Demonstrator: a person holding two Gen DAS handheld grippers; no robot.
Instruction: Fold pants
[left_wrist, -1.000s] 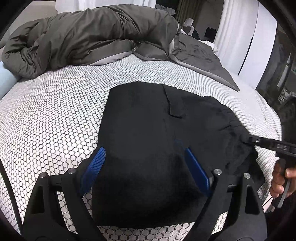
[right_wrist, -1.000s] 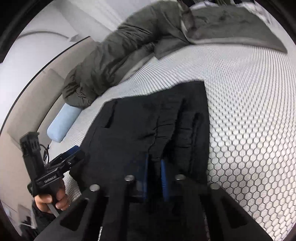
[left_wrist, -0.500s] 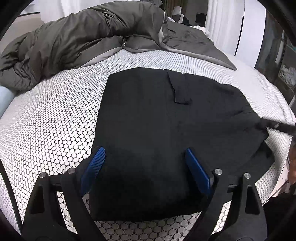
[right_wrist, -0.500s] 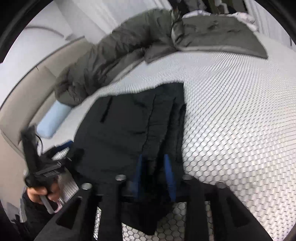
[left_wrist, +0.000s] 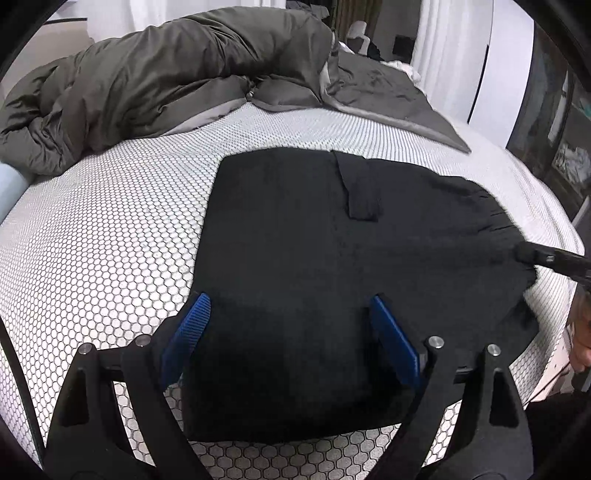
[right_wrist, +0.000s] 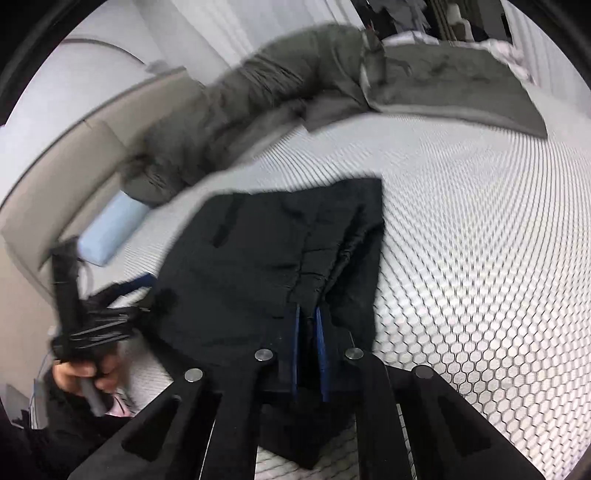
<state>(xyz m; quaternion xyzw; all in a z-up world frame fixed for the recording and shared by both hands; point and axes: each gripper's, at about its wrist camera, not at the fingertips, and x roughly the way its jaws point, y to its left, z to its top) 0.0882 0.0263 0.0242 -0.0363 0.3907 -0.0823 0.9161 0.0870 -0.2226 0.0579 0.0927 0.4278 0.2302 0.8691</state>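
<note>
The black pants (left_wrist: 332, 251) lie folded into a rough square on the white honeycomb-patterned bed (left_wrist: 110, 229). My left gripper (left_wrist: 291, 332) is open, its blue pads straddling the near edge of the pants just above the cloth. My right gripper (right_wrist: 309, 332) is shut on the bunched waistband edge of the pants (right_wrist: 258, 266) and lifts it slightly. In the left wrist view the right gripper (left_wrist: 546, 258) shows at the pants' right edge. In the right wrist view the left gripper (right_wrist: 92, 317) shows blurred at the left.
A rumpled dark grey duvet (left_wrist: 166, 81) lies across the far side of the bed. A light blue pillow (right_wrist: 110, 232) sits by the headboard (right_wrist: 55, 177). White curtains (left_wrist: 454, 55) hang at the back right. The bed's right edge (left_wrist: 554, 206) drops off near the right gripper.
The pants' right side has been spread flatter and pulled right. My right gripper has closed tighter on the waistband edge and the view has swung. My left gripper stays open.
</note>
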